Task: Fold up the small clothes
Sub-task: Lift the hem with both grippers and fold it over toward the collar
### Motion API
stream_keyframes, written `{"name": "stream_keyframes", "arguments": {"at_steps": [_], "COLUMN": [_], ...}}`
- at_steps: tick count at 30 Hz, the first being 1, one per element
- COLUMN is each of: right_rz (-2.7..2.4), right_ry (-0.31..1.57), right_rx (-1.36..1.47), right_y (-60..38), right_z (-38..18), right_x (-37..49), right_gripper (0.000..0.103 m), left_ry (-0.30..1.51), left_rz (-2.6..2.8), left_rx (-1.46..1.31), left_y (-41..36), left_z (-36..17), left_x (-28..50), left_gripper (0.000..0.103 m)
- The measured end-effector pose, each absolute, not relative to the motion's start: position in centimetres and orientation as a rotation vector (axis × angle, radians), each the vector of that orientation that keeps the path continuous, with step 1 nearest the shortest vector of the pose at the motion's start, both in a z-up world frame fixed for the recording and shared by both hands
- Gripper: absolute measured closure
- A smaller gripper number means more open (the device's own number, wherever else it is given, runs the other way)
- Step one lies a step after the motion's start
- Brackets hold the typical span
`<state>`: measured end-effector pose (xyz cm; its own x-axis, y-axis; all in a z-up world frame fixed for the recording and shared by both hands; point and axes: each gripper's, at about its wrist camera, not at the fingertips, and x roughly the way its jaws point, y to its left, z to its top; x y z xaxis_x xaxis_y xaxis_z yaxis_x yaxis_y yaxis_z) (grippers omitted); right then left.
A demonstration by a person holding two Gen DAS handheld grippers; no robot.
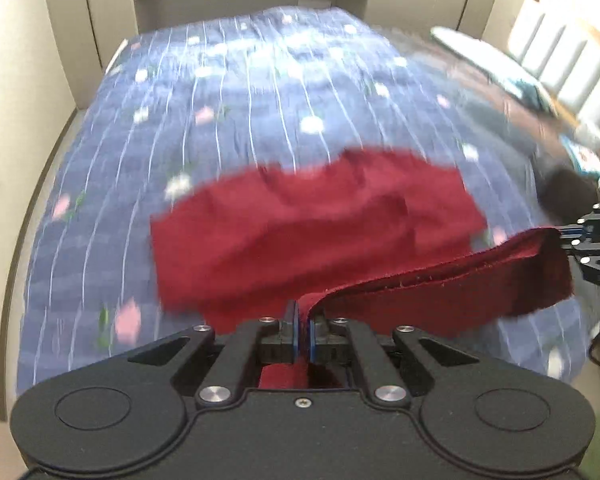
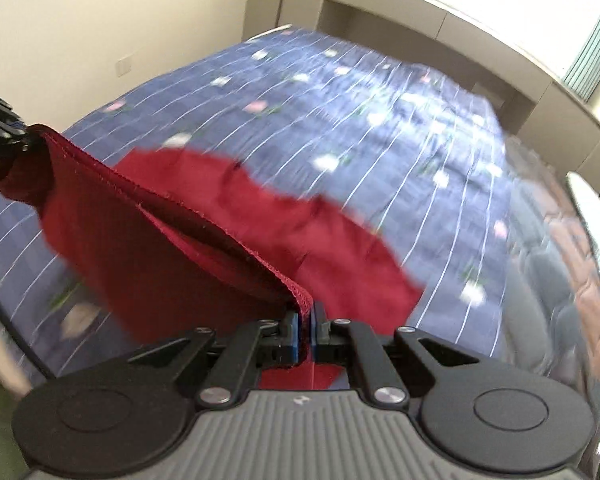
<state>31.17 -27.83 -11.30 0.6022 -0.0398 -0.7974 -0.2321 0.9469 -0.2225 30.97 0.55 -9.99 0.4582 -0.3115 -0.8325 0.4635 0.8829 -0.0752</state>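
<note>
Now, garment: red cloth (image 1: 312, 232) held up over the bed (image 1: 228, 92), its doubled top edge stretched between the two grippers and the rest trailing down toward the quilt
Left hand-held gripper (image 1: 304, 320): jaws pinched narrow on one end of the cloth's edge, fabric bunched between the pads
Right hand-held gripper (image 2: 311, 320): jaws likewise pressed together on the other end of that edge, cloth running through them
Risk, slip: both grips take only a thin strip near the hem, so a tug apart could pull an end free and drop the cloth in a heap
Risk, crooked fold: the hanging part looks rumpled and uneven, so laying it down as it is would likely trap creases or skew the edges
Risk, blur: the cloth's far side is smeared, so how flat it lies cannot be told
Material: soft, matte knit with a stitched hem, two layers showing along the taut edge
Bed surface: blue quilt with thin white stripes and small pale flowers, slightly puckered
</note>
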Motion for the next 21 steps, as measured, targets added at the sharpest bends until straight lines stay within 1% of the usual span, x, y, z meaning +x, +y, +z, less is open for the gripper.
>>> {"name": "stream_keyframes", "arguments": {"at_steps": [3, 6, 9, 12, 18, 19, 21], "right_rz": [0.104, 0.103, 0.098, 0.069, 0.008, 0.002, -0.010], "right_ry": [0.931, 0.962, 1.017, 1.062, 1.116, 1.122, 1.130], "right_rx": [-0.332, -0.342, -0.325, -0.242, -0.188, -0.188, -0.179], "right_y": [-28.6, -29.3, -29.9, -30.5, -31.3, -31.4, -31.6], "right_z": [-12.0, -13.6, -15.9, -17.8, -19.9, -20.1, -20.4], "right_x": [36.8, 41.8, 45.7, 48.3, 51.2, 51.5, 52.0], "right_gripper": [0.097, 0.096, 0.096, 0.096, 0.095, 0.091, 0.080], "left_ry": [0.974, 0.999, 1.043, 1.114, 1.172, 1.187, 1.213], "left_rz": [-0.492, -0.507, -0.516, -0.507, -0.500, -0.492, -0.475], "left_rx": [0.192, 0.216, 0.250, 0.247, 0.225, 0.200, 0.165], "left_y": [-0.8, -2.0, -3.2, -3.6, -4.2, -4.1, -4.0], "left_z": [-9.2, -9.8, -11.7, -14.5, -17.9, -18.5, -19.4], "left_x": [36.4, 41.9, 47.5, 52.1, 57.3, 58.1, 59.2], "left_gripper": [0.098, 0.098, 0.098, 0.098, 0.098, 0.098, 0.094]}}
